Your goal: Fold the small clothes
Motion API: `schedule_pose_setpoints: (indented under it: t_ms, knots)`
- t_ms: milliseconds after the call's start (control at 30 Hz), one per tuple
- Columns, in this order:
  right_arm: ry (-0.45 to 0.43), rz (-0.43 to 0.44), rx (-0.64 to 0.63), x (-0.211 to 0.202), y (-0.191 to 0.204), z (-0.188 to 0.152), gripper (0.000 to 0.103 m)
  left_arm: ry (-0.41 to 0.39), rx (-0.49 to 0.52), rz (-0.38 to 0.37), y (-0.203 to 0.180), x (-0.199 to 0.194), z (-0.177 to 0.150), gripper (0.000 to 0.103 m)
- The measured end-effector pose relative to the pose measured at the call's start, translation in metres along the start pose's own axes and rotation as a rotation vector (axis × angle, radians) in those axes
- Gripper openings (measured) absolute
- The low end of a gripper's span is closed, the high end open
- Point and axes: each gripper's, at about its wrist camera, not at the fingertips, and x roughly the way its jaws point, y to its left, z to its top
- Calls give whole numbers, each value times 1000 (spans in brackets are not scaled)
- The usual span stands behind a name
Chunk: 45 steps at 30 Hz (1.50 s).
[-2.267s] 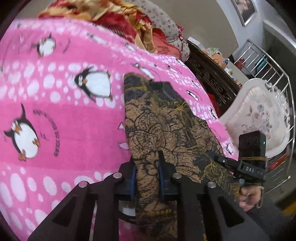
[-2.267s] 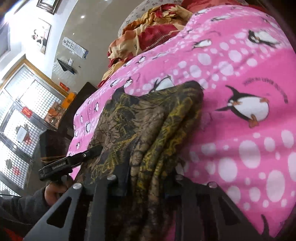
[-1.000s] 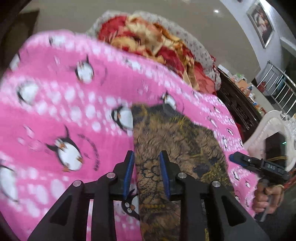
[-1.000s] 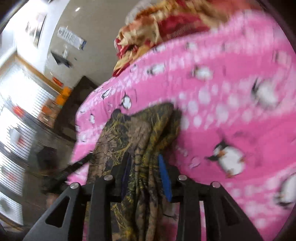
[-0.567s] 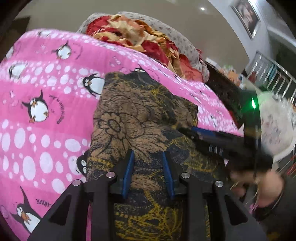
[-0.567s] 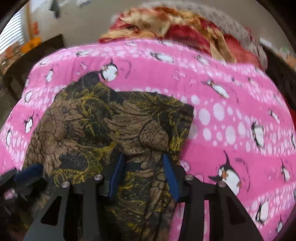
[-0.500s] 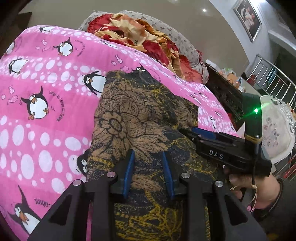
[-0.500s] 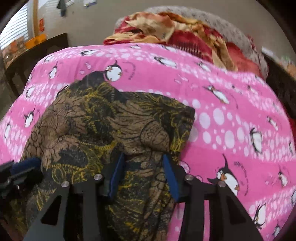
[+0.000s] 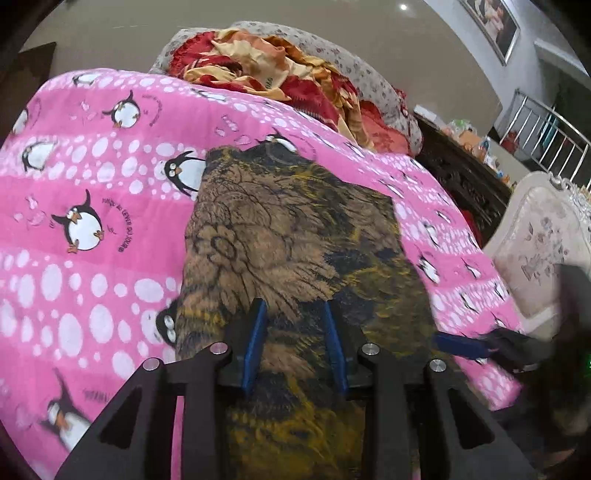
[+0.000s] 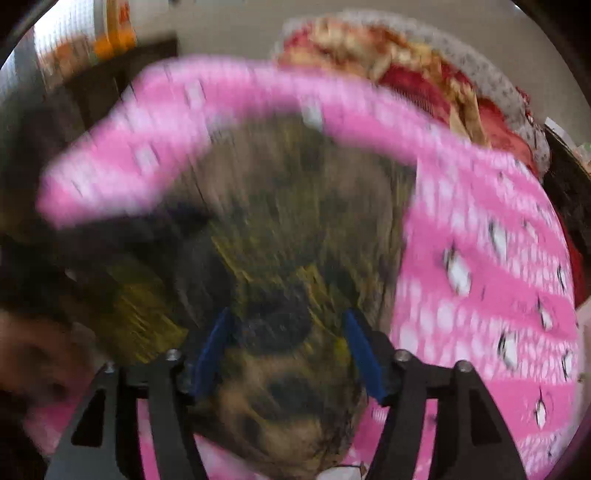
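A pink penguin-print fleece blanket (image 9: pixel 110 206) is covering the bed, a crumpled red-and-gold floral quilt (image 9: pixel 280 77) is lying at its head, and beyond — beside dark carved wooden furniture (image 9: pixel 465 184) — a framed picture (image 9: pixel 489 22) is hanging on the pale wall.

A bed covered by a pink penguin-print blanket (image 9: pixel 92 206) carries everything. A brown-and-yellow patterned garment (image 9: pixel 295 240) lies spread on it. A red-and-yellow bundle of bedding (image 9: pixel 280 77) sits at its far end.

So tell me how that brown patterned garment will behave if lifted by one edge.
The brown patterned garment lies flat, following the pink penguin blanket, so it is probably floppy and would sag. It looks thin, so likely light. Its folded layers could slide apart.
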Motion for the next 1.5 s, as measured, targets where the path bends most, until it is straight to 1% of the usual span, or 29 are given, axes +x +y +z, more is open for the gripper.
schedule_pose_setpoints:
  t_ms: [33, 100, 133, 167, 200, 267, 333, 367, 400, 433, 500, 600, 700, 733, 767, 800, 867, 967, 1033, 1100, 1133, 1167, 1200, 1300, 1500]
  knots:
    - [-36, 10, 31, -3, -5, -3, 73, 16, 23, 8, -7, -7, -1, 12]
    - [-28, 8, 89, -14, -12, -2, 70, 12, 79, 15, -23, -27, -9, 12]
    - [-41, -7, 91, -23, -11, -1, 70, 1, 97, 19, -28, -36, -15, 13]
    - [-74, -14, 72, -35, -8, -3, 70, -3, 111, 29, -32, -42, -23, 15]
    - [-111, -6, 47, -47, -3, -7, 70, 7, 114, 45, -32, -42, -30, 20]
    - [-134, 4, 18, -55, 5, -16, 71, 71, 104, 89, -28, -26, -46, 21]
    - [-56, -18, -39, -36, 14, -29, 73, 42, 111, 103, -29, -24, -54, 21]
    - [-6, -48, -59, -22, 17, -36, 77, 48, 122, 125, -33, -23, -54, 21]
    - [-23, -57, -44, -21, 13, -41, 78, 50, 137, 146, -37, -23, -54, 22]
    - [-29, -37, -18, -26, 10, -42, 78, 56, 143, 156, -39, -23, -53, 22]
    - [-10, -9, 7, -36, 0, -35, 76, 76, 114, 151, -38, -25, -46, 22]
    - [-72, -74, 6, -49, -15, -14, 77, 87, 58, 143, -36, -27, -27, 22]
    - [-126, -112, 45, -49, -40, 23, 77, 49, 49, 140, -36, -23, 3, 22]
    - [-145, -118, 67, -46, -47, 35, 77, 38, 54, 155, -36, -18, 17, 22]
    - [-162, -119, 101, -40, -56, 50, 77, 31, 54, 164, -35, -14, 27, 22]
    - [-167, -120, 128, -34, -55, 60, 77, 23, 54, 173, -33, -8, 39, 22]
    - [-158, -111, 240, -13, -73, 85, 77, 19, 60, 207, -29, 9, 62, 22]
    - [-119, -110, 373, 19, -89, 110, 77, 45, 50, 257, -14, 43, 87, 22]
    - [-90, -130, 418, 42, -92, 121, 77, 73, 30, 277, -2, 67, 96, 22]
    - [-77, -143, 409, 63, -92, 126, 77, 92, 28, 301, 6, 90, 100, 22]
    - [-62, -135, 408, 74, -92, 126, 77, 94, 27, 306, 9, 96, 100, 23]
    - [-54, -126, 415, 84, -93, 123, 81, 84, 30, 314, 9, 101, 99, 26]
    - [-67, -116, 429, 88, -95, 119, 86, 72, 34, 316, 8, 102, 97, 27]
    - [-93, -87, 453, 94, -102, 112, 87, 34, 30, 313, 9, 103, 93, 29]
    - [-94, -77, 455, 99, -103, 113, 89, 29, 24, 313, 9, 102, 93, 29]
